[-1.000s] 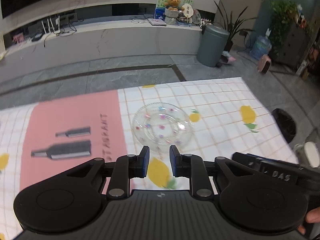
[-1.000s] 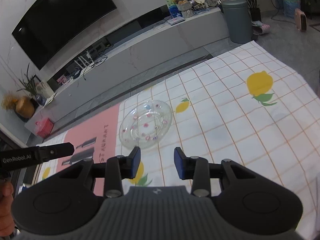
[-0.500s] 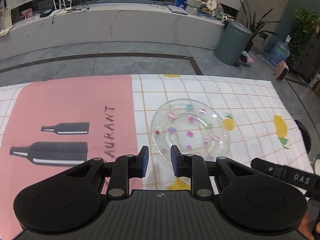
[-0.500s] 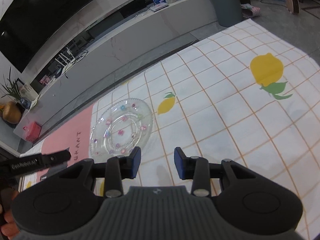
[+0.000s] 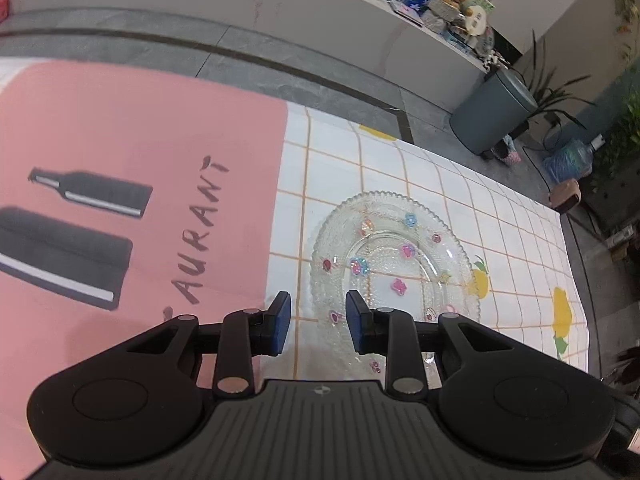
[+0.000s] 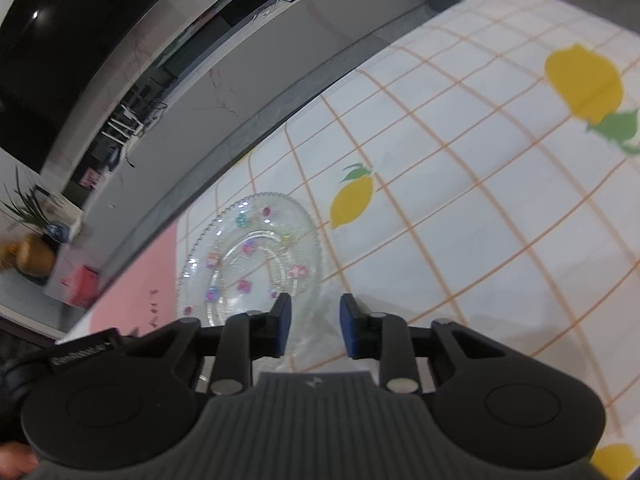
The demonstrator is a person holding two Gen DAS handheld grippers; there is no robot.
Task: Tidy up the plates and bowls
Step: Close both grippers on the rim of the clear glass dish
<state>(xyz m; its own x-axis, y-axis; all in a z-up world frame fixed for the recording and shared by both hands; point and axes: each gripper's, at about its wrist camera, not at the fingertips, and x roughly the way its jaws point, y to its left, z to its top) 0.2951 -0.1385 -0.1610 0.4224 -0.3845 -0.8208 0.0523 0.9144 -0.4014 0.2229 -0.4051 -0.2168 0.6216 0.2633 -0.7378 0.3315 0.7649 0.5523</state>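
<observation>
Plate: a clear pressed-glass plate with a beaded rim and small coloured flowers (image 5: 394,264) lies flat on the cloth, just ahead of both grippers.
Handling: I judge it stiff, rather heavy for its size, smooth and slippery, and easy to chip.
Where to grip: the raised beaded rim at the near edge seems best, because the centre is a shallow well.
Left gripper (image 5: 316,322): jaws partly open and holding nothing; the near rim shows through the gap between the blue pads.
Right gripper (image 6: 314,326): jaws have just been closing, and are now a narrow gap with nothing between them; the plate (image 6: 250,260) is ahead and to its left.
Cloth: a thin white tablecloth with orange grid and yellow lemons (image 6: 460,208), slightly wrinkled.
Pink panel: a flat pink print with black bottles (image 5: 120,184), left of the left gripper.
</observation>
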